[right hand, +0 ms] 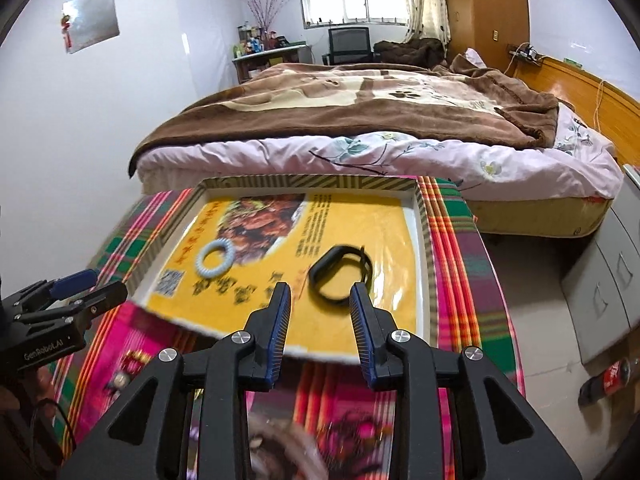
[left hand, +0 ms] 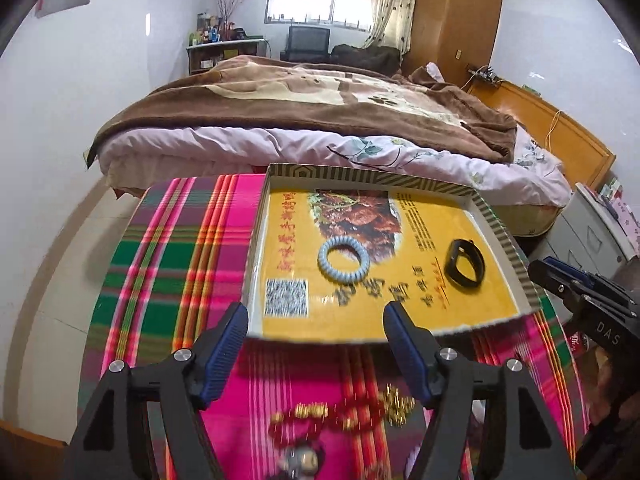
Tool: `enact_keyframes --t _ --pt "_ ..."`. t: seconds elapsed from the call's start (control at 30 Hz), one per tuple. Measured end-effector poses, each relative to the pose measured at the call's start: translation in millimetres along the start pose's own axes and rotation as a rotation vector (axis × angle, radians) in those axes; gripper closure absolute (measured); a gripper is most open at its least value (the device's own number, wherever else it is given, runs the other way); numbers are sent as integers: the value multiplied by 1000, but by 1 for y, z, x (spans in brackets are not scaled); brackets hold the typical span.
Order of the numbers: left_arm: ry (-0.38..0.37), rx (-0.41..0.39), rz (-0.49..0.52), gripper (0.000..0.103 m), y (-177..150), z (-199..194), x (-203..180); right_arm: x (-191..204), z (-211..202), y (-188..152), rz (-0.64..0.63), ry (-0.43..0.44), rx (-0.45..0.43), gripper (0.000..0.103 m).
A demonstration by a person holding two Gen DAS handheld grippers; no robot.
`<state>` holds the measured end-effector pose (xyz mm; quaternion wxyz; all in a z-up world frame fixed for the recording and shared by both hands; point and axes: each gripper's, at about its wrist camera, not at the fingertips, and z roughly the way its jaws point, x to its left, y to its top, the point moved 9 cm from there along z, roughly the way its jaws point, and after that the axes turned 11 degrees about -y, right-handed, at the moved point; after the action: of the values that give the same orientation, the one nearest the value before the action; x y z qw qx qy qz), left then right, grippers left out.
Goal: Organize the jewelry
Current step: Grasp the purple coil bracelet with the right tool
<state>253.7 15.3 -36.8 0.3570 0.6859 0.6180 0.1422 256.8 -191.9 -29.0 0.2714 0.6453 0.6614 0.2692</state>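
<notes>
While both hand-held grippers hang spread, empty, we note: left hand-held gripper (left hand: 314, 318), right hand-held gripper (right hand: 320, 294), coil ring (left hand: 343, 259) left of black band (left hand: 465, 265) in tray (left hand: 500, 224).

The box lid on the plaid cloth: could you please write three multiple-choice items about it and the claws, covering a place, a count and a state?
1. Where does the black band lie?
A. in the box lid
B. on the bed
C. on the floor

2. How many items lie in the lid?
A. one
B. two
C. four

3. How is the right claw?
A. shut on the band
B. shut on the cloth
C. open, empty

Answers:
1 A: the band rests on the lid's yellow floor.
2 B: only the band and the pale blue coil ring are there.
3 C: its jaws stand apart, holding nothing.
</notes>
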Motion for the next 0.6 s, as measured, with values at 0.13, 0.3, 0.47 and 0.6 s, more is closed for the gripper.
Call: enact_keyframes --t 0.13,0.3,0.47,0.6 --pt "16 -21 20 33 -16 -22 0 4 -22 -20 4 28 -14 71" --pt "3 -61 10 27 -38 -49 5 17 -46 -44 -4 104 -37 71" --pt "13 -71 -26 25 -61 -65 20 54 -56 -80 -99 187 -23 71" --pt "31 -58 -49 25 -77 -70 32 82 -46 -110 -177 223 35 71"
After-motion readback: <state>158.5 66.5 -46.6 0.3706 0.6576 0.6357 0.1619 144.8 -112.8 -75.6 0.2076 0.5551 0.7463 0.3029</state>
